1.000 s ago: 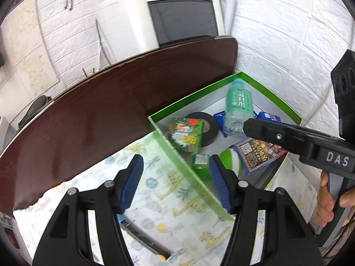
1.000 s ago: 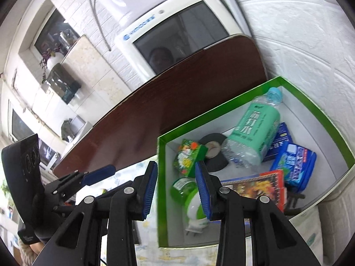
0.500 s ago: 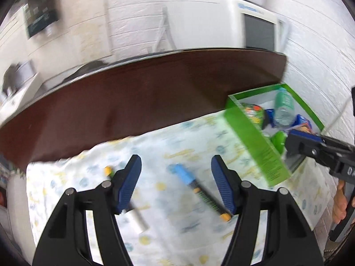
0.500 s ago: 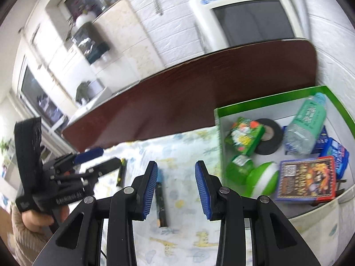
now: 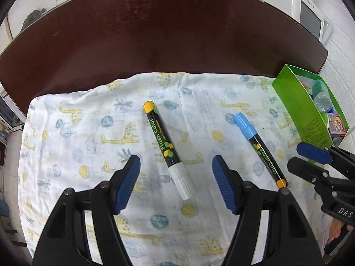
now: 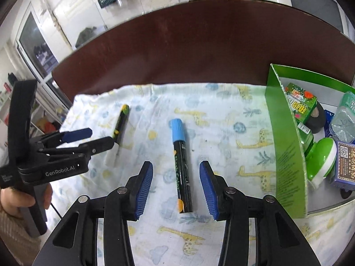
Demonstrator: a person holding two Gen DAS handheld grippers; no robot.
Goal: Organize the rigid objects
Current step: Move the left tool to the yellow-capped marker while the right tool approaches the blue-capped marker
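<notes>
Item 1: black marker with white cap and yellow end [image 5: 166, 148], lying flat on the giraffe-print white cloth [image 5: 88, 133] that covers the dark brown surface [image 5: 155, 33]. The left hand-held gripper [image 5: 176, 184] hangs over its capped end, jaws apart and just widened, pads clear of the barrel.

Item 2: black marker with blue cap [image 6: 180, 166], flat on the same cloth. The right hand-held gripper [image 6: 176, 190] straddles its barrel, jaws apart and just opened further, nothing pressed.

Item 3: green cardboard box [image 6: 286, 144], at the cloth's right edge, already crowded with a bottle, tape roll and packets.

Risks, as judged:
- Round barrels may roll or squirt out if the pads close off-centre.
- The thin, loose cloth may be pinched with a marker and dragged.
- The two grippers work near each other and could collide.
- A marker carried low may strike the box's tall near wall.
</notes>
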